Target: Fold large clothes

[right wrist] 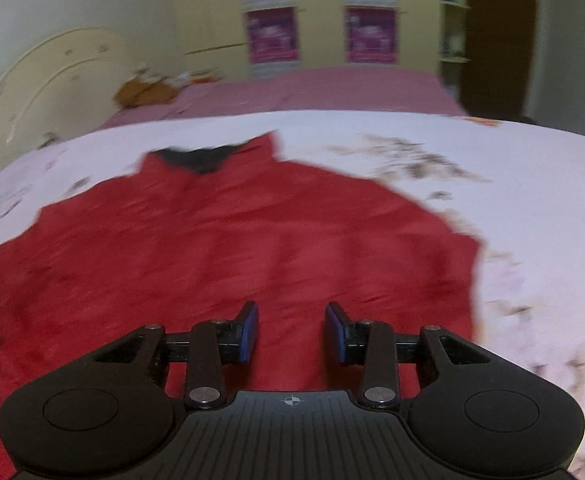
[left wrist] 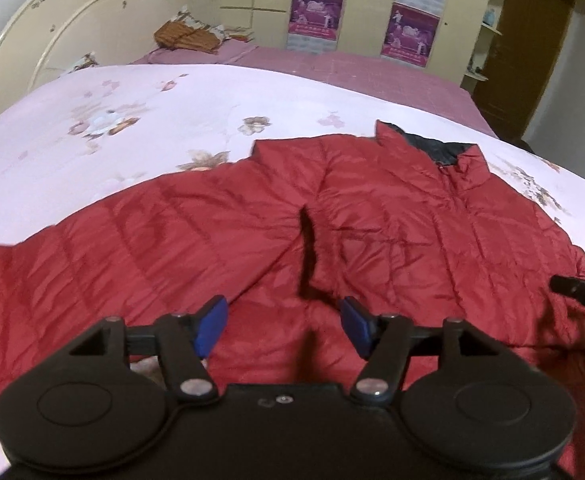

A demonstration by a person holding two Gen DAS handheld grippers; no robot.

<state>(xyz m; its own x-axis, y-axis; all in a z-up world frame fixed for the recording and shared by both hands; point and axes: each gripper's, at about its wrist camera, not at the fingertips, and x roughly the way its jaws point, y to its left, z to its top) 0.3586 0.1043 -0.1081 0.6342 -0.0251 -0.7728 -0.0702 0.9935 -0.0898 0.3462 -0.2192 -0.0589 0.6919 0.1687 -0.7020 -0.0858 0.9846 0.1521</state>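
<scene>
Quilted puffy red jacket flat mid-frame on floral bedspread; left gripper and right gripper released, empty.

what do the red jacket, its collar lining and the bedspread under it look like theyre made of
Red jacket: looks like thin synthetic shell, likely nylon or polyester, with padded fill; stitched quilt lines, puffy panels and a slight sheen.
Collar lining: dark, smooth fabric, probably also synthetic; too small to be sure.
Bedspread: matte woven cloth, cotton-like, pale pink with a printed flower pattern.
</scene>
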